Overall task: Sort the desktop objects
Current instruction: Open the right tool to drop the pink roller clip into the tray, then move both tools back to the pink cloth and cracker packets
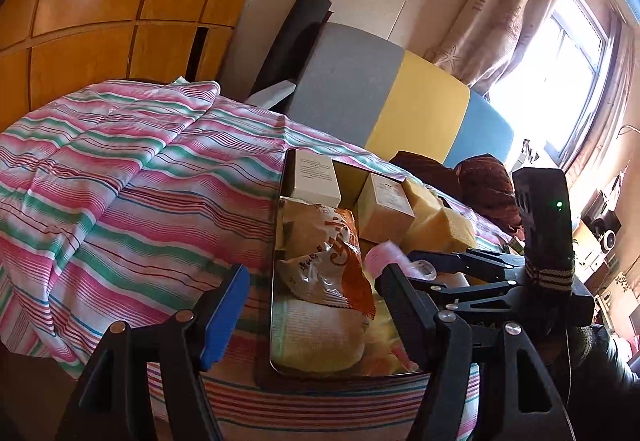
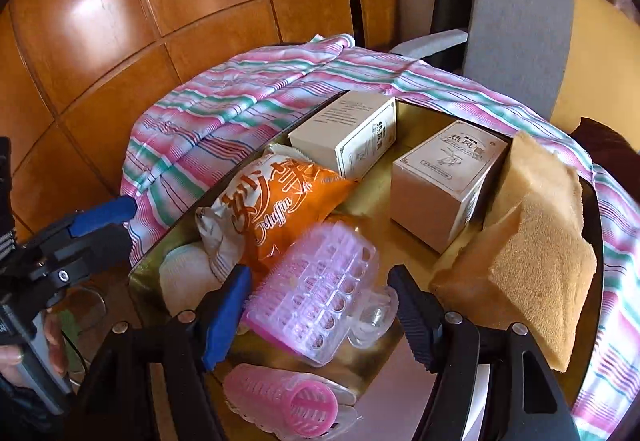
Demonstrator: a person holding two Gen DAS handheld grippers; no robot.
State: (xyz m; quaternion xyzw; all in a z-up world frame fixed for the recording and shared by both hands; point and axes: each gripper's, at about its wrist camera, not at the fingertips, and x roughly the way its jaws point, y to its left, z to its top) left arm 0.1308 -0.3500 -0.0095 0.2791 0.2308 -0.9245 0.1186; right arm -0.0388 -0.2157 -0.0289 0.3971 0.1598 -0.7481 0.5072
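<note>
my right hand-held gripper [image 2: 320, 305] is wide apart with the pink hair roller [image 2: 316, 289] sitting right between the fingers over the tray [image 2: 372, 201], so I'd squeeze gently around its middle, not the clip end.

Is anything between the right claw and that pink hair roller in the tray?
Nothing visible. The hair roller sits right between the open right claw fingers; the muffin bag lies just behind it.

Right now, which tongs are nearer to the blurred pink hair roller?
Right. The right tongs straddle the pink hair roller, open; the left tongs stand apart at the tray's left edge.
</note>
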